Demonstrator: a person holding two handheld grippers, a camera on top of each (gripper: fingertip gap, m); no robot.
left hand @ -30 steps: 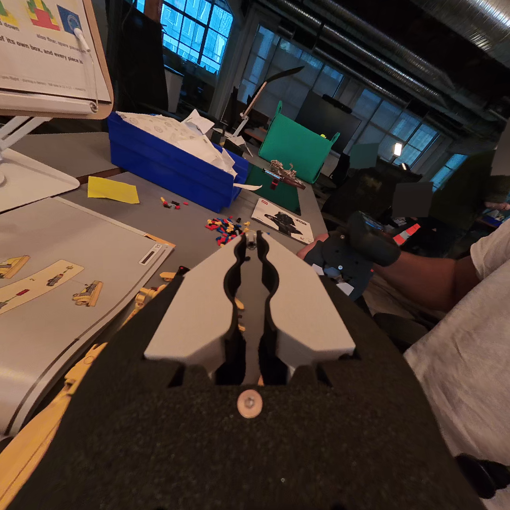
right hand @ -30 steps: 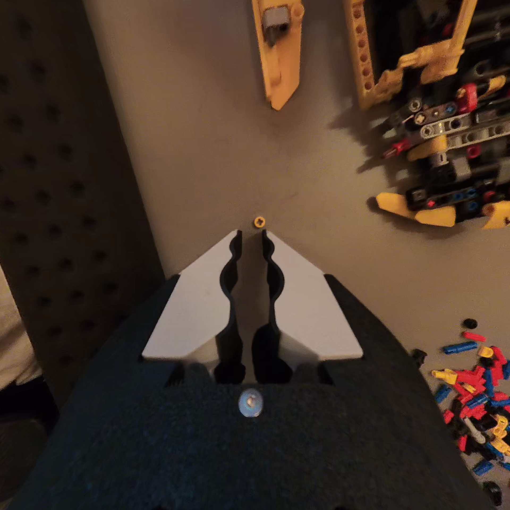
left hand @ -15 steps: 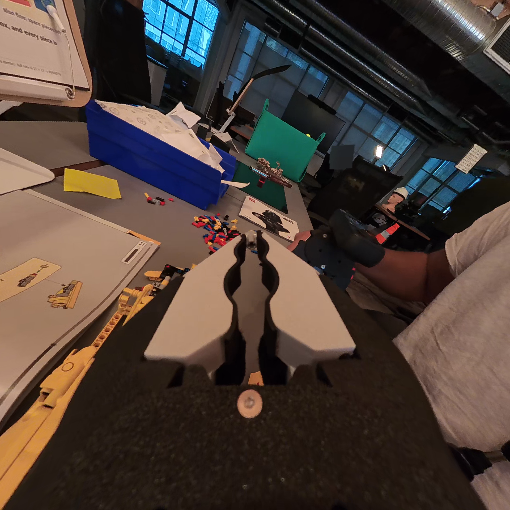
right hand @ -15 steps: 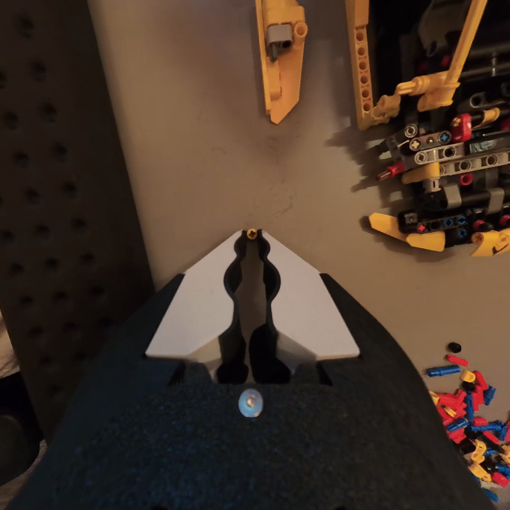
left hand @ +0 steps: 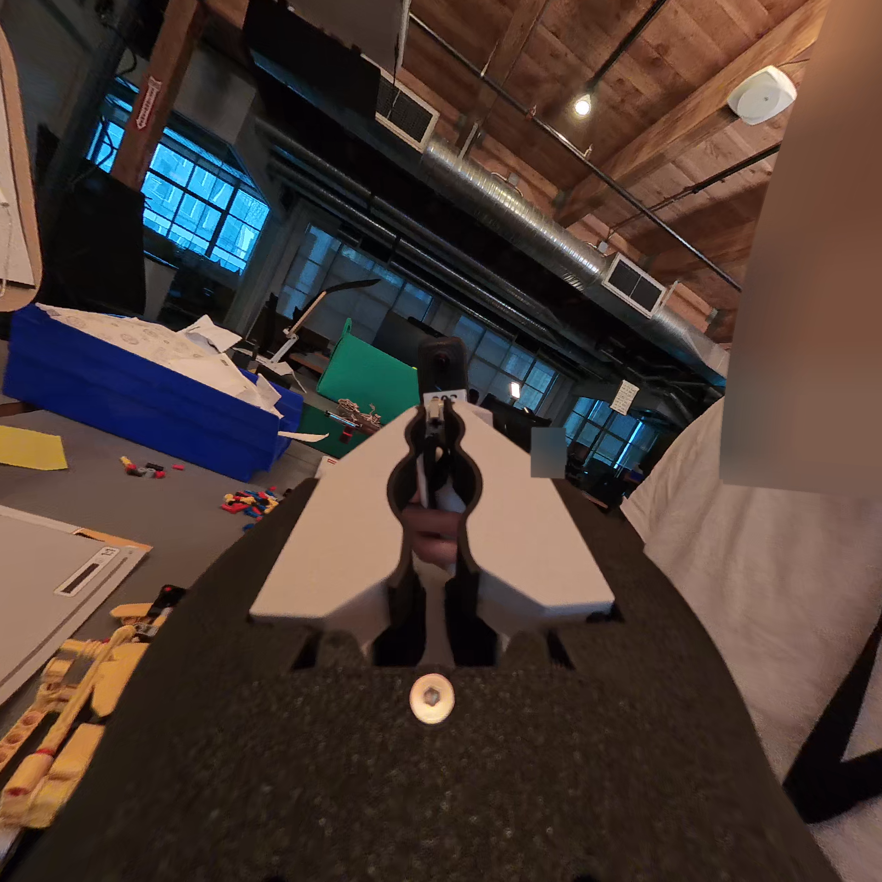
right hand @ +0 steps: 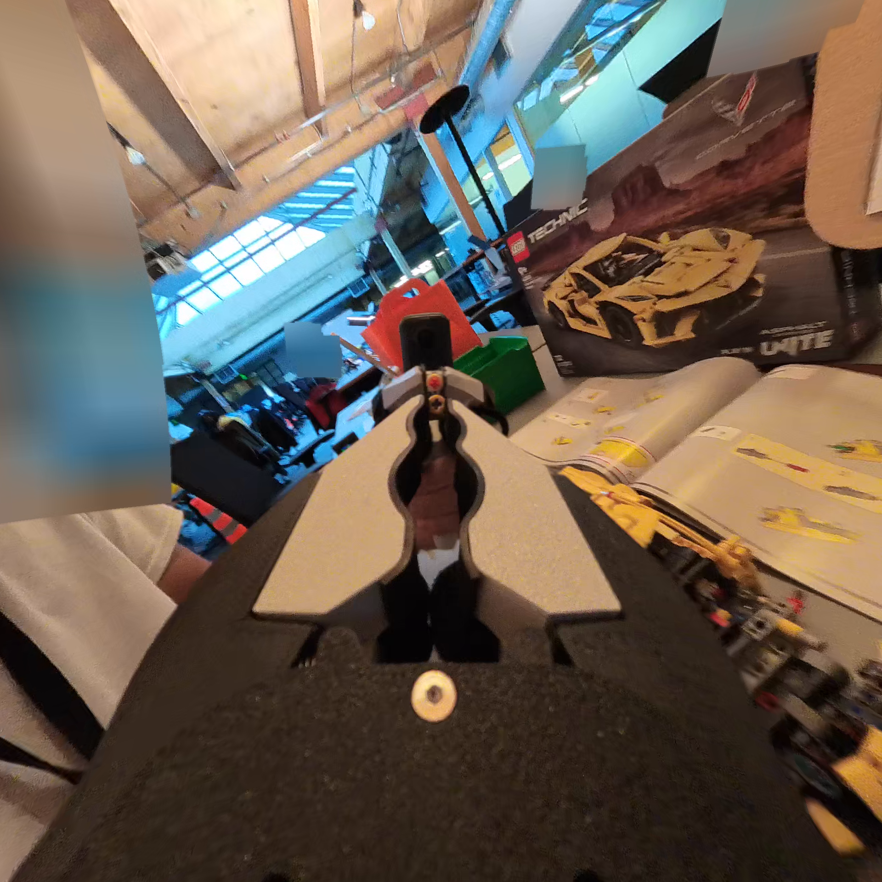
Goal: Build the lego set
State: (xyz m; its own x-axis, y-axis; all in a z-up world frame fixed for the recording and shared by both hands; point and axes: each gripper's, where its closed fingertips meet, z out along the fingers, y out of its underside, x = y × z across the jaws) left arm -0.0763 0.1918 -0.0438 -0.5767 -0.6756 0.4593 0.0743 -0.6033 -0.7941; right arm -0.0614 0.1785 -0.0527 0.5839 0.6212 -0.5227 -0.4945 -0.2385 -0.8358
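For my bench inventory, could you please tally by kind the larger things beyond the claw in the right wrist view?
Lego set box: 1
Open instruction book: 1
Green bin: 1
Orange-red handled container: 1
Part-built yellow model: 1
Total: 5

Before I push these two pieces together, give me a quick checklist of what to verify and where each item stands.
1. Left gripper shut on the grey piece: ok.
2. Right gripper shut on the small yellow piece: ok.
3. Grippers facing each other, tip to tip: ok.
4. Yellow piece lined up with the red pin on the grey piece: not ok; in the right wrist view it sits just below the pin.
5. Gap between the two parts: cannot tell; both views look straight along the fingers.
6. Instruction booklet open on the table for checking the step: ok.
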